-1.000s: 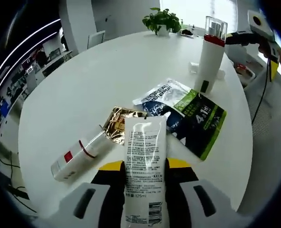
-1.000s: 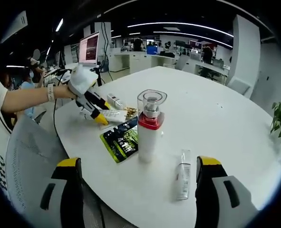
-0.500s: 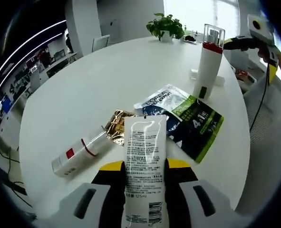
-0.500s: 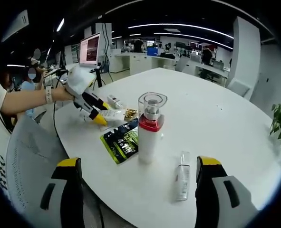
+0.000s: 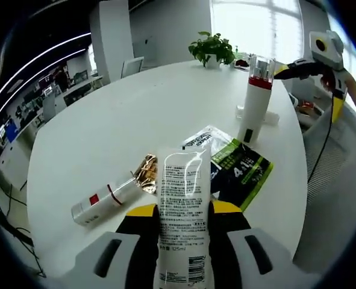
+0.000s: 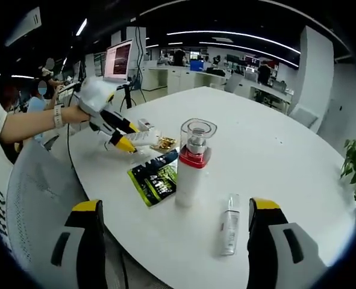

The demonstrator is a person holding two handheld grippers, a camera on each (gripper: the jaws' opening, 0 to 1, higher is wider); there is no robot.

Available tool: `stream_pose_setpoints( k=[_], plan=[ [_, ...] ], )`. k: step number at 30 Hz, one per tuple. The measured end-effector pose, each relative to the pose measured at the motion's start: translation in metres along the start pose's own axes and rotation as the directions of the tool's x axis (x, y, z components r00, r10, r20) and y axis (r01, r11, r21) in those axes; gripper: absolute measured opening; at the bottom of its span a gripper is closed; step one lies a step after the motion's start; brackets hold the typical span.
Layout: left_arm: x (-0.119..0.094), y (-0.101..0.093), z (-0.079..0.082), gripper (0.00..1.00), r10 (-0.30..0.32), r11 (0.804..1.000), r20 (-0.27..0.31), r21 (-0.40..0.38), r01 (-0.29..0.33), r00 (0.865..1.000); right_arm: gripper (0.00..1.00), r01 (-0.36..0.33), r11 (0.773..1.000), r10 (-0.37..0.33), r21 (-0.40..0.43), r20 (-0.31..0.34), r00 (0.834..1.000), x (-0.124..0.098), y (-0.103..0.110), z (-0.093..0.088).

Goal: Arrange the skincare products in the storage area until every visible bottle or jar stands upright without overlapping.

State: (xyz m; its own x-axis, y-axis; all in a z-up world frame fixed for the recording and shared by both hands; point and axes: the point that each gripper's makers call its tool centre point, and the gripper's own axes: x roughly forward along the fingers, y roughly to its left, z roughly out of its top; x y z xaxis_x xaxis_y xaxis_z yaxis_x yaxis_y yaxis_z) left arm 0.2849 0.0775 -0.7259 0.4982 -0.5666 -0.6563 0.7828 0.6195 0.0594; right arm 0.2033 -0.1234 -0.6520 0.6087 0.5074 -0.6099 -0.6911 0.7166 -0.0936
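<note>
Your left gripper has its jaws clamped on a white tube, which runs lengthwise between them, printed side up, its far end lifted above the round white counter. Your right gripper hangs with jaws spread wide and nothing between them, near the counter's edge.

Just past the tube's far end lies a dark-and-green sachet, flat, with a crumpled gold packet beside it on the left. Left of that, a small white bottle with a red band lies on its side. Beyond the sachet a tall white pump bottle with a red collar and clear cap stands upright. In the right gripper view a slim clear-capped bottle lies on its side near that pump bottle, on its right, between your spread jaws and further off.

The counter's far half, toward the potted plant, is open; its right edge curves close to the sachet and pump bottle
</note>
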Motion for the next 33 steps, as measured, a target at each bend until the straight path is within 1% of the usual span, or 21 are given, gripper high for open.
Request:
stream_pose_setpoints(
  k=[1,3,7,10,13,19,23,29,33],
  plan=[
    [-0.002,-0.003,0.000,0.29,0.001,1.000,0.004,0.002,-0.001,1.000,1.00,0.003,1.000,-0.003,0.001,0.002,1.000,0.000,0.000,0.000],
    [-0.005,-0.003,0.002,0.29,0.003,1.000,0.013,0.001,-0.003,1.000,1.00,0.003,1.000,-0.003,0.008,0.015,1.000,-0.002,0.000,0.001],
    [-0.010,-0.007,0.012,0.29,0.002,1.000,0.041,-0.005,-0.002,0.999,1.00,-0.002,0.999,0.001,0.033,0.038,0.999,-0.004,0.000,0.004],
    [-0.015,-0.010,0.017,0.29,0.011,1.000,0.057,0.008,-0.012,0.998,1.00,0.002,0.999,-0.003,0.039,0.049,0.999,-0.006,-0.001,0.006],
    [-0.017,-0.010,0.022,0.29,0.013,1.000,0.071,0.009,-0.014,0.997,1.00,0.009,0.999,-0.012,0.047,0.074,0.997,-0.007,-0.003,0.011],
    [-0.023,-0.012,0.032,0.29,0.016,1.000,0.105,0.014,-0.018,0.994,1.00,0.009,0.999,-0.014,0.053,0.099,0.995,-0.008,-0.003,0.017],
    [-0.028,-0.017,0.039,0.29,0.009,1.000,0.128,0.019,-0.011,0.992,1.00,0.013,0.998,-0.019,0.055,0.115,0.993,-0.010,-0.003,0.021],
    [-0.037,-0.034,0.057,0.29,-0.013,0.999,0.173,0.036,0.007,0.985,0.99,0.018,0.999,-0.023,0.040,0.143,0.989,-0.015,-0.002,0.030],
    [-0.039,-0.036,0.064,0.29,-0.032,0.999,0.197,0.038,0.025,0.980,0.96,0.016,0.999,-0.022,0.040,0.156,0.988,-0.016,-0.001,0.034]
  ],
)
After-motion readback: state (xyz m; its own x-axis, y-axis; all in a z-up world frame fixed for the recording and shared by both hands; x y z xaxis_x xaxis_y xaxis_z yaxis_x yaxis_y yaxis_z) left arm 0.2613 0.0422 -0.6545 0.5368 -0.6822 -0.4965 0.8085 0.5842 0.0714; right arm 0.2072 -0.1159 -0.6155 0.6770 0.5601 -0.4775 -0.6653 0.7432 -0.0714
